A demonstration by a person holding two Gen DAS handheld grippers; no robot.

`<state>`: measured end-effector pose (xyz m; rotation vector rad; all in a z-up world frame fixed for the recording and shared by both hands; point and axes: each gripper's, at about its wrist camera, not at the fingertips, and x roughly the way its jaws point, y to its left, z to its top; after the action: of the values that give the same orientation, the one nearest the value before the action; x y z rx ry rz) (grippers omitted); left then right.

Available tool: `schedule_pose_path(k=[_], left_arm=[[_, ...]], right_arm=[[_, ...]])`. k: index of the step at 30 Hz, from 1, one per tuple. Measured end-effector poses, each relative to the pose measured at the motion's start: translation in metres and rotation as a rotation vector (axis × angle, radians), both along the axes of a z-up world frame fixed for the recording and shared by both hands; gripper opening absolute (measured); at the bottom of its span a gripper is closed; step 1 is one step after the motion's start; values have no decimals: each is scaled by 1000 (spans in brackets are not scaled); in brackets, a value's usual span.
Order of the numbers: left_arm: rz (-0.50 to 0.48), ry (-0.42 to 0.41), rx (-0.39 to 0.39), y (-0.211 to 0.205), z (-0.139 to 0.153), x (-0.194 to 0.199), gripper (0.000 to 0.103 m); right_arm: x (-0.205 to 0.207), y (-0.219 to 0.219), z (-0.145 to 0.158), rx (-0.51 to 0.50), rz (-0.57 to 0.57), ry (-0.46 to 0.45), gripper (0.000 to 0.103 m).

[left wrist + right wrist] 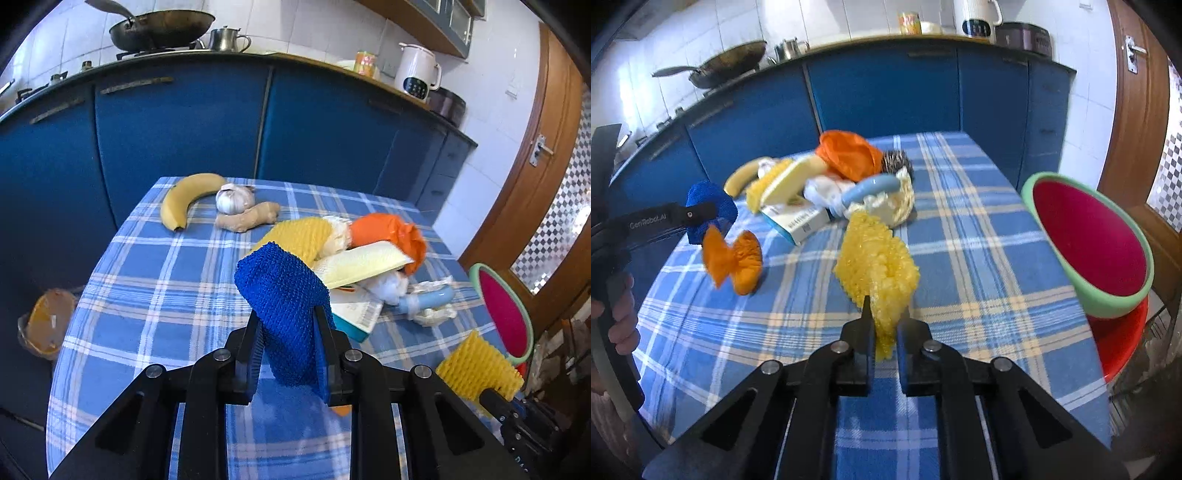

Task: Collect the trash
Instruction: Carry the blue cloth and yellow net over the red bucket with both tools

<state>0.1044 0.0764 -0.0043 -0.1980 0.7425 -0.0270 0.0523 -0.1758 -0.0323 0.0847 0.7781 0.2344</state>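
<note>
My left gripper (290,332) is shut on a blue foam net sleeve (284,295) and holds it above the checked tablecloth (147,295); the sleeve also shows in the right wrist view (709,203). My right gripper (884,321) is shut on a yellow foam net (877,266), also seen in the left wrist view (480,369). An orange crumpled wrapper (733,258) lies below the left gripper. A trash pile holds an orange bag (846,155), a yellow net (299,232), a yellow sponge (365,262), a small box (798,219) and a blue tube (871,186).
A green bowl with a pink inside (1089,240) tilts at the table's right edge over a red basin (1123,339). A banana (184,199), garlic (234,199) and ginger (247,218) lie at the far side. A steel scourer (897,162) sits behind the pile. Blue cabinets (177,147) stand beyond.
</note>
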Motion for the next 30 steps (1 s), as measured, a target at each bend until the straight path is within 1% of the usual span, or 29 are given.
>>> schedule_pose_path(k=[3,6,10,15,19,25,30], left_arm=[[-15,-7,-18,-3,6,-5,25],[-22,-16,-17,-7,11,-9,25],[-36,-46,-16,-15,25,-16,25],[-78,-69,-11,-29,41,-18,25],[-117,-75,10,-47,49,-15,25],[-187,-59,-6,-78,57,-5,25],[-250,-58,34,-119,63,6,25]], right_arm=[[-7,-4,7,16,-4,-22,11],[-11,-10,14,27,-13,-39,11],[-13,-20,22,41,-33,-62,11],[-16,-31,31,48,-52,-88,11],[-19,-43,40,48,-69,-108,11],[-19,-67,51,40,-111,-128,11],[-14,-98,57,47,-163,-141,11]])
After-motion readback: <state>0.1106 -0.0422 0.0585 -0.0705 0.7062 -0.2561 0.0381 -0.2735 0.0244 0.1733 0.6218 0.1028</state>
